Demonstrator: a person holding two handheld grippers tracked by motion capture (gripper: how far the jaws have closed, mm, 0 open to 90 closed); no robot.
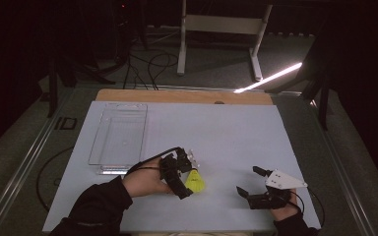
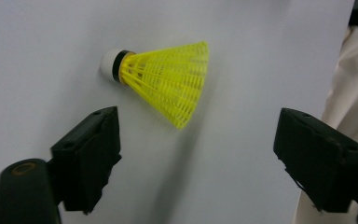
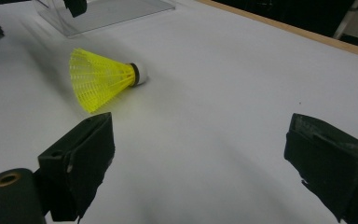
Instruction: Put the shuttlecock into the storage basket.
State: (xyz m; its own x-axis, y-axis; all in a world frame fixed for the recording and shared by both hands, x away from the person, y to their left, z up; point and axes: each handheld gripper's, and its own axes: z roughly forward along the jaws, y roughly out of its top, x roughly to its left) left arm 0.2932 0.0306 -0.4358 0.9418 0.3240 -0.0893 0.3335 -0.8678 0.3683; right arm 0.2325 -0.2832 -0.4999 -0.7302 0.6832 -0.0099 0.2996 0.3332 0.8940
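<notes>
A yellow plastic shuttlecock (image 1: 195,182) with a white cork tip lies on its side on the white table sheet (image 1: 236,132). My left gripper (image 1: 187,174) is open right over it, one jaw on either side and neither touching. In the left gripper view the shuttlecock (image 2: 163,81) lies just beyond the open left gripper (image 2: 198,126). My right gripper (image 1: 247,180) is open and holds nothing, a short way right of the shuttlecock. In the right gripper view the shuttlecock (image 3: 105,79) lies ahead and left of the open right gripper (image 3: 205,128).
A clear plastic tray (image 1: 120,137) sits at the back left of the sheet, and its near wall (image 3: 116,11) shows behind the shuttlecock. The sheet's front edge (image 2: 340,56) is close to the left gripper. A white desk frame (image 1: 221,29) stands on the floor behind.
</notes>
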